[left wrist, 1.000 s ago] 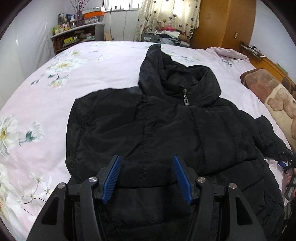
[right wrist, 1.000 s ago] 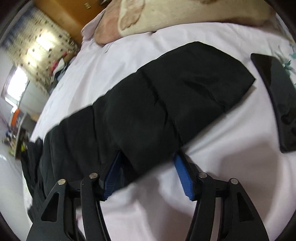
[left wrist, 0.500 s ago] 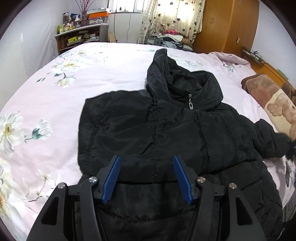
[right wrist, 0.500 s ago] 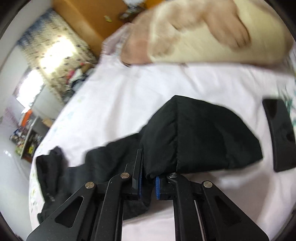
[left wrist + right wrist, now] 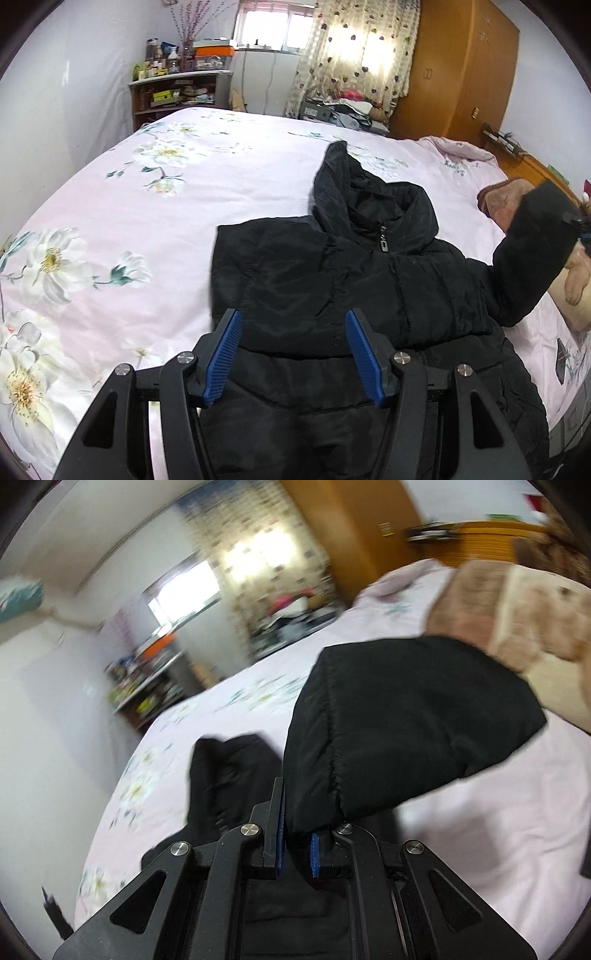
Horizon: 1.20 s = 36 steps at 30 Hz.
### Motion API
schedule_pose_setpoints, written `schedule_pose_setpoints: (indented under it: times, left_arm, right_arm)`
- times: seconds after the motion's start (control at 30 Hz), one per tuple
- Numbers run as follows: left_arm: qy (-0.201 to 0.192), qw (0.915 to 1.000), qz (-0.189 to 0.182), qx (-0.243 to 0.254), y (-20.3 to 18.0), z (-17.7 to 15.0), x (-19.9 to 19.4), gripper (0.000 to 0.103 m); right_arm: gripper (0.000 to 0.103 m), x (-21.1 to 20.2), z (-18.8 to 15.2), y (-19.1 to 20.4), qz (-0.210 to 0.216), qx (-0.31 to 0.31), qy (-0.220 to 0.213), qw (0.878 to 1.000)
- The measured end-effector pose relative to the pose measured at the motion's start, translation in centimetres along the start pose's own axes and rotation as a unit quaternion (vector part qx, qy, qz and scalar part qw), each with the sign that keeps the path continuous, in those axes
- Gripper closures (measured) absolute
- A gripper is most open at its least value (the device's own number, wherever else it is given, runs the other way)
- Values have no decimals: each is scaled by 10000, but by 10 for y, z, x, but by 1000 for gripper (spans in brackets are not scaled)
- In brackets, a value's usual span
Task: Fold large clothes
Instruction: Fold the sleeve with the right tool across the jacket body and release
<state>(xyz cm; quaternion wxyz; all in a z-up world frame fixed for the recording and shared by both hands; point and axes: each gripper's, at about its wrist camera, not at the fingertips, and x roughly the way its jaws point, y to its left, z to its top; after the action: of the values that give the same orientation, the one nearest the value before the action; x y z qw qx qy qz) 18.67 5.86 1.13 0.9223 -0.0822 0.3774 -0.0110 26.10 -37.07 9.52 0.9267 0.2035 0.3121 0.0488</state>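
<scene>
At the far left of the left wrist view a cluttered shelf [image 5: 177, 92] stands against the wall, and the bed [image 5: 110, 229], spread with a pink flowered cover, fills most of the picture. The left gripper [image 5: 293, 354] hangs above the near part of a black padded jacket [image 5: 332, 280]; its jaws stand well apart with nothing between the blue pads, only the jacket's body lying below them. The jacket lies face up on the bed, hood [image 5: 354, 188] pointing away toward the curtained window [image 5: 354, 48], zip pull showing at the collar. To the right, its sleeve [image 5: 532, 243] is raised off the cover, its cuff end held up at the picture's right edge (where a bit of the right gripper just shows). Behind it lies a brown and cream plush blanket [image 5: 495, 199].

In the blurred right wrist view, the right gripper [image 5: 297, 845] has its jaws clamped on the sleeve [image 5: 399, 720], black fabric pinched between the blue pads and bulging out above them, clear of the bed [image 5: 480, 812]. The jacket's hood [image 5: 229, 771] lies to the left.
</scene>
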Motion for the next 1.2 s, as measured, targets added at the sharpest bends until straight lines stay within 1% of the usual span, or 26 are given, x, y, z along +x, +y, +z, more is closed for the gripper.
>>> schedule_pose_setpoints:
  times: [0.07,0.17,0.27,0.33,0.43,0.5,0.53,0.57,0.63,0.7,0.77,0.8,0.83,0.93,1.0,1.03,1.1,1.13,1.17,1.2]
  left_arm:
    - [2,10000,19,-77,9,-1,-1,42]
    - [24,9998,92,-154,23,-4,-1,42]
    - [64,9994,163,-282,37,-8,1,42]
    - [99,9992,202,-338,44,-11,3,42]
    - [157,9988,235,-396,51,-15,7,42]
    - [191,9986,226,-430,53,-15,11,42]
    - [198,9986,217,-435,53,-15,13,42]
    - [194,9987,207,-434,53,-16,13,42]
    - [173,9988,163,-428,50,-12,13,42]
    - [139,9990,87,-408,44,-7,14,42]
    - [88,9993,-1,-360,37,-1,16,42]
    - [73,9994,-68,-333,32,3,18,41]
    - [70,9994,-134,-313,28,7,20,38]
    - [111,9992,-364,-149,5,20,37,36]
    - [192,9982,-570,-19,-12,27,54,33]
    - [291,9979,-583,20,-22,31,67,33]
    - [450,9963,-724,104,-39,34,90,33]
    - [533,9959,-718,162,-48,36,104,33]
    - [609,9955,-702,203,-55,36,115,35]
    - [680,9948,-717,246,-60,34,126,41]
  right_arm:
    - [93,26,-14,29,169,-220,274,9992]
    - [93,66,-35,55,273,-433,673,9964]
    - [93,110,-64,73,228,-657,1115,9913]
    - [93,130,-84,80,219,-755,1372,9874]
    - [89,149,-116,89,228,-905,1679,9814]
    - [83,159,-132,93,277,-1021,1881,9764]
    - [73,161,-138,94,336,-1072,1954,9743]
    - [61,162,-143,96,419,-1124,2004,9723]
    - [50,160,-146,101,565,-1197,2034,9701]
    - [49,152,-148,103,681,-1293,2020,9684]
    - [49,142,-148,105,918,-1393,2015,9652]
    - [49,137,-147,104,999,-1410,2006,9643]
    - [49,130,-146,101,1097,-1424,1964,9639]
    - [49,114,-135,85,1112,-1356,1716,9694]
    - [49,107,-125,64,887,-1234,1482,9772]
    - [49,105,-120,53,720,-1170,1414,9804]
    - [49,108,-111,25,330,-985,1324,9857]
    - [49,110,-108,14,137,-917,1303,9871]
    - [49,113,-106,0,-87,-855,1274,9881]
    - [49,113,-105,-10,-214,-810,1234,9888]
